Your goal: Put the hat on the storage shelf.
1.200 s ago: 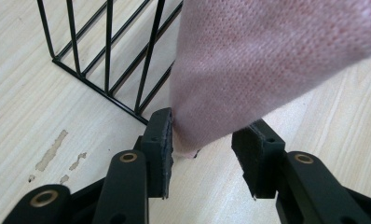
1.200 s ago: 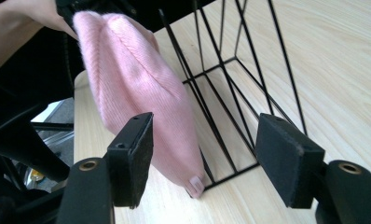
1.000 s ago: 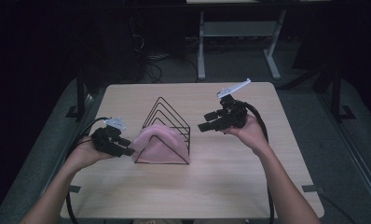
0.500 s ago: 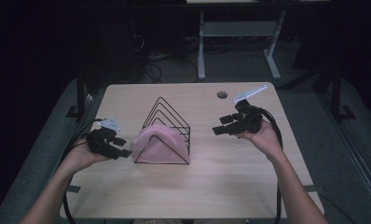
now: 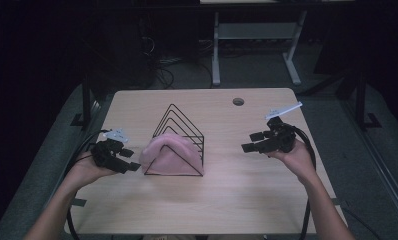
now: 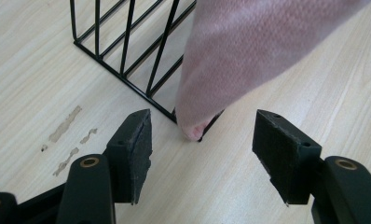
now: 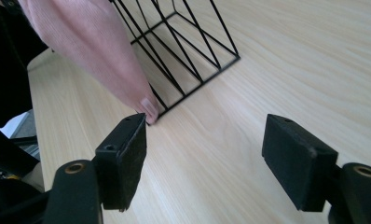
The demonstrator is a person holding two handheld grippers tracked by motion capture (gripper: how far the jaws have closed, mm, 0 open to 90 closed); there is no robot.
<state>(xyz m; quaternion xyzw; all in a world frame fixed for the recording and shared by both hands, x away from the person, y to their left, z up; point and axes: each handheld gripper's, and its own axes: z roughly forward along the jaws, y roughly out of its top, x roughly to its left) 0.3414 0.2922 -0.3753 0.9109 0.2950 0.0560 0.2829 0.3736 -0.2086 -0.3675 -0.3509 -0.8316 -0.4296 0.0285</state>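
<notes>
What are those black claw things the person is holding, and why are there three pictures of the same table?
Each claw is a hand-held gripper: a tool with two black jaws that pinch. One picture looks down from above: the left hand-held gripper and the right hand-held gripper hover over a wooden table. Each of the other two pictures comes from a small camera riding on one gripper. Between them stands a black wire rack with a pink cloth draped over it. The left jaws have just been opening; both grippers are open and hold nothing.
</notes>
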